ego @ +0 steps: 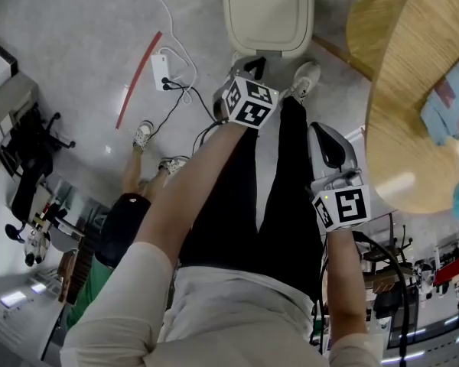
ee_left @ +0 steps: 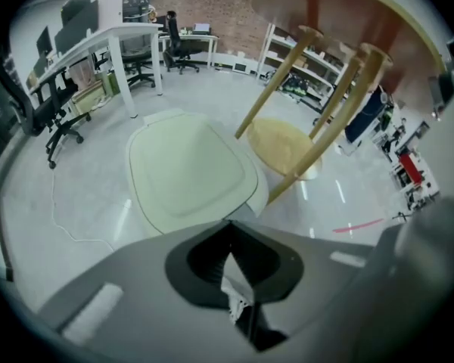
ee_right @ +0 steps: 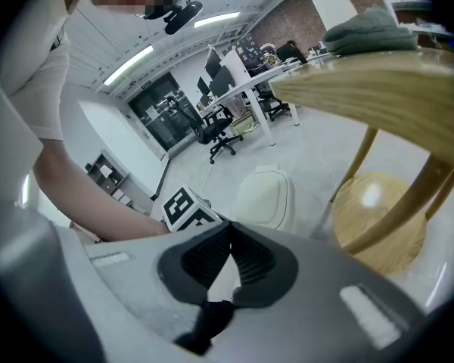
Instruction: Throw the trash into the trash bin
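Far left: we see a second person (ego: 99, 270) in a green top, with pale shoes on the grey floor (ego: 76, 44).
Floor: a white power strip (ego: 161, 70) with a white cable and black leads lies beside a thin red strip (ego: 140, 69).
Trash bin: the cream plastic trash bin (ego: 268, 10) with rounded corners stands on the floor with its lid down. It is between the power strip and the stool.
Left tool: the left tool (ee_left: 228, 231) points steeply down at the near edge of the bin. Its 2 jaws are pressed together, pinching the trash.
Trash: a small white scrap (ee_left: 233, 282) with a ragged lower edge is caught between the left tool's dark pads. In the left gripper view the bin's lid lies just ahead of it.
Right tool: the right tool (ee_right: 229, 229) hangs beside the wearer's black trousers (ego: 283, 205), apart from the bin. Its 2 jaws are pressed together and we see nothing between them.
Bench: the round light-wood bench (ego: 421, 75) fills the right side and carries blue items (ego: 447, 102). In the right gripper view a grey-green cloth (ee_right: 371, 30) lies on it.
Stool: 1 round wooden stool (ego: 371, 17) stands partly under the bench edge, just right of the bin.
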Demonstrator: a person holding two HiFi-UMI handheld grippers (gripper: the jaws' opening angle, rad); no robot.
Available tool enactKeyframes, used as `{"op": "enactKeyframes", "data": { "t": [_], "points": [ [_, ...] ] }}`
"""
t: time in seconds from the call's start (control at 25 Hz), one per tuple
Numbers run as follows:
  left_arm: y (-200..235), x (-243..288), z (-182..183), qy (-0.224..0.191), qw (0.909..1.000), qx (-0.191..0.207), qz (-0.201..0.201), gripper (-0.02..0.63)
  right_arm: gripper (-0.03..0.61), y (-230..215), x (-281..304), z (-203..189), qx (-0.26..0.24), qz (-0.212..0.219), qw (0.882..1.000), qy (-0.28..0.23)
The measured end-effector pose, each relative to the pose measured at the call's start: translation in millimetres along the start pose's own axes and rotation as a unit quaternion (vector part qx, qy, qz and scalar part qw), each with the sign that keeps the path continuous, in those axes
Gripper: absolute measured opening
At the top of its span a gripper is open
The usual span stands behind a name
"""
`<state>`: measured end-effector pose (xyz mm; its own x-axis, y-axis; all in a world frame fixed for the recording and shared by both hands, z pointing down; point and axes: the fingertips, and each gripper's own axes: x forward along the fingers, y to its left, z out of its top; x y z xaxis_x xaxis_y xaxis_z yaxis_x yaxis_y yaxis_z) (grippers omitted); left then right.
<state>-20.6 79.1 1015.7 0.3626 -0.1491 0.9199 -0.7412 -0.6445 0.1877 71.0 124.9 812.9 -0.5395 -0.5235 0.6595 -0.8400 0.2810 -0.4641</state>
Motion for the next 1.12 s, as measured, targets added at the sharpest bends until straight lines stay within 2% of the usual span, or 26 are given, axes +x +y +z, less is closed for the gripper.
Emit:
{"op": "enactKeyframes", "data": {
  "t": [0.16, 0.52, 0.72, 0.96, 1.12],
  "points": [
    [-2, 13, -1, 0.005, 0.9999, 0.012, 0.002, 0.003, 0.002, -7, 2, -4, 0.002, -0.004, 1.0, -0.002],
    [0, 29, -10, 0.016, 0.9997, 0.012, 0.009, 0.005, 0.002, -11, 8, -12, 0.009, -0.003, 1.0, -0.004],
    [-6, 35, -11, 0.022, 0.9986, 0.041, 0.024, 0.005, 0.002, -13, 10, -18, 0.011, -0.005, 1.0, -0.004],
    [-3, 35, -13, 0.049, 0.9987, 0.003, 0.016, 0.006, 0.002, -8, 15, -18, 0.01, 0.001, 1.0, -0.007],
    [-2, 36, -11, 0.055, 0.9984, -0.001, 0.014, 0.006, 0.002, -9, 16, -15, 0.007, 0.001, 1.0, -0.009]
  ]
}}
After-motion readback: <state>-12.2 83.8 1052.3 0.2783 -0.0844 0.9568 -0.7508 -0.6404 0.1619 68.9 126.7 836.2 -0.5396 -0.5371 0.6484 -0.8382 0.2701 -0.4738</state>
